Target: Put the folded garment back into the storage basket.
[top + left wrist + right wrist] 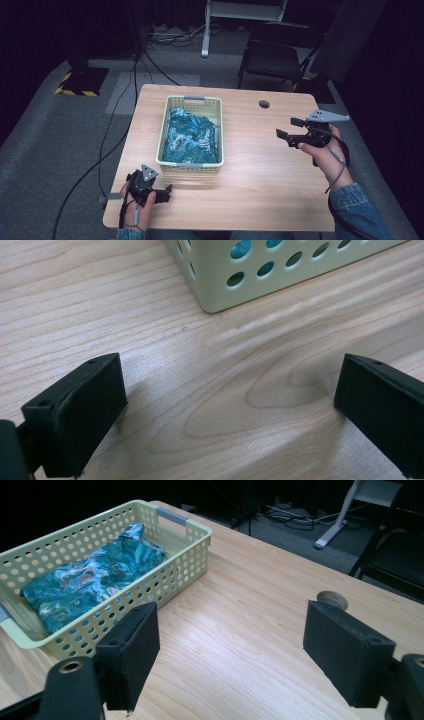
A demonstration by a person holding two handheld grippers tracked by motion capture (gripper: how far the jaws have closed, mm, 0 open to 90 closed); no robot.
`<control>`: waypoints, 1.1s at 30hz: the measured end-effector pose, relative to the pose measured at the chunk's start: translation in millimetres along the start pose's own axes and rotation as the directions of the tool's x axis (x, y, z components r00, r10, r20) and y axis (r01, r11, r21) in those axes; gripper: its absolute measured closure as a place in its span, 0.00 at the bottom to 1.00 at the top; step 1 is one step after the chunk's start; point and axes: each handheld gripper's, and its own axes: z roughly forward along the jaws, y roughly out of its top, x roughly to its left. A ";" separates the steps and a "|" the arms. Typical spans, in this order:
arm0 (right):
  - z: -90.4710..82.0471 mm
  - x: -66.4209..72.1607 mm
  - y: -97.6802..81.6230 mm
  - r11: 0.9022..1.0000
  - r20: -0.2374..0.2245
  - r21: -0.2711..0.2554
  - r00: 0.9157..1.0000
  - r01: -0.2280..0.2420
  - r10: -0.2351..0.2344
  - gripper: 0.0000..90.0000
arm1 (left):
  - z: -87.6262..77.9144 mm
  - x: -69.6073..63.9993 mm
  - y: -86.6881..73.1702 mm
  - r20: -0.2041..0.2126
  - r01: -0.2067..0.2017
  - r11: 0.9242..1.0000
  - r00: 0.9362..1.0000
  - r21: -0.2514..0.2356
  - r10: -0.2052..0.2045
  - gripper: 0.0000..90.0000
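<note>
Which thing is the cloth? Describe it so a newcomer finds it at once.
On the wooden table stands a pale green perforated basket with grey handles. The cloth lies crumpled inside it: teal, with white and reddish swirls, the one soft patterned thing there.

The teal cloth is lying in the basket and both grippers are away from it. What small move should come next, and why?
Probably the right gripper should move toward the basket and come over the teal cloth. Its jaws are open and empty, and it points across bare table toward the basket's side. The left gripper is also open, low at the basket's near corner, so it is less well placed to reach in.
</note>
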 end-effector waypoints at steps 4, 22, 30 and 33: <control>-0.8 -3.2 -4.8 1.000 0.005 0.010 1.000 -0.003 0.003 0.25 | 0.0 -0.1 0.0 -0.001 0.001 1.000 1.000 0.000 -0.001 0.00; -5.5 -15.7 -26.0 0.999 0.048 0.043 0.998 -0.031 0.029 0.24 | 0.0 -0.1 0.0 -0.001 0.001 1.000 1.000 0.000 -0.001 0.00; -3.3 -21.8 -39.4 0.996 0.100 0.086 0.995 -0.013 0.004 0.24 | 0.0 -0.1 0.0 -0.001 0.001 1.000 1.000 0.000 -0.001 0.00; -3.1 -24.6 -45.1 0.995 0.105 0.095 0.994 -0.024 0.014 0.23 | 0.0 -0.1 0.0 -0.001 0.001 1.000 1.000 0.000 -0.001 0.00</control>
